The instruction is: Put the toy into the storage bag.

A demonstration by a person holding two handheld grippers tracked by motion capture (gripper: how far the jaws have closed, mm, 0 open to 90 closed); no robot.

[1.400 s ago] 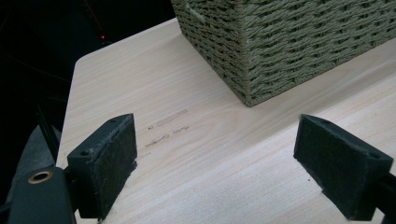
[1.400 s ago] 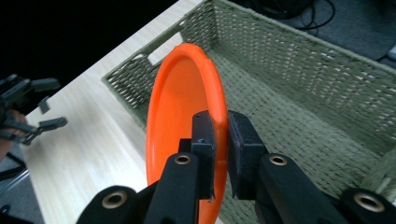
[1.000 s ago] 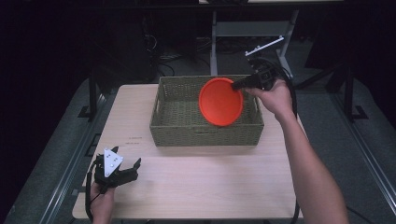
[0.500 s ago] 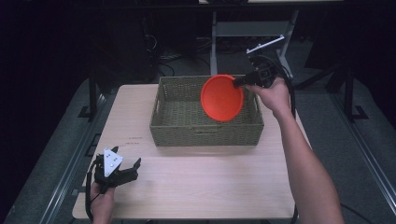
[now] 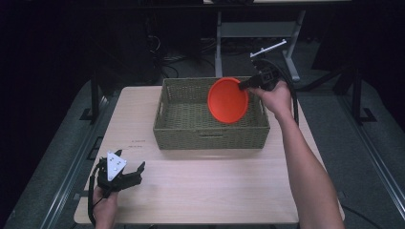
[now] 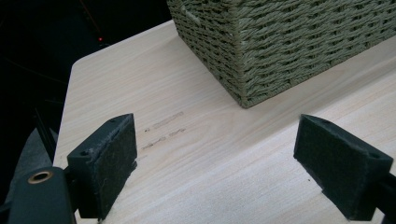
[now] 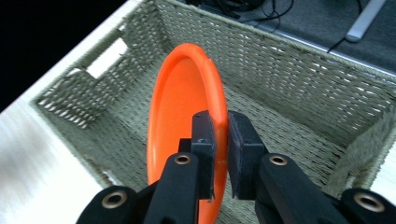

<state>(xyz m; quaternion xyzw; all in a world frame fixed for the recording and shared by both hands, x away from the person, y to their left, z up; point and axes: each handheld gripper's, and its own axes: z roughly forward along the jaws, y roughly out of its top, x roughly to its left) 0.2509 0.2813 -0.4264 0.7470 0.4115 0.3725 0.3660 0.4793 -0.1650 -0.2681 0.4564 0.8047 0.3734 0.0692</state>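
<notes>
An orange plate point(image 5: 228, 100) hangs on edge above the right half of a green woven basket point(image 5: 165, 110). My right gripper point(image 5: 246, 85) is shut on the plate's rim; in the right gripper view its pads pinch the orange rim point(image 7: 219, 122) of the plate point(image 7: 180, 112) over the basket's inside point(image 7: 299, 93). My left gripper point(image 5: 128, 175) rests low at the table's near left corner, jaws wide open with nothing between them. In the left gripper view its gripper point(image 6: 217, 161) faces bare wood, and the basket's corner point(image 6: 261, 51) stands beyond.
The basket sits at the back middle of a light wooden table point(image 5: 205, 186). Small printed marks point(image 5: 137, 144) lie on the wood in front of its left corner. Dark floor, cables and a metal stand point(image 5: 267, 50) lie beyond the table.
My right hand has carried the plate a little to the right and slightly lower over the basket. The left gripper has stayed in place.
</notes>
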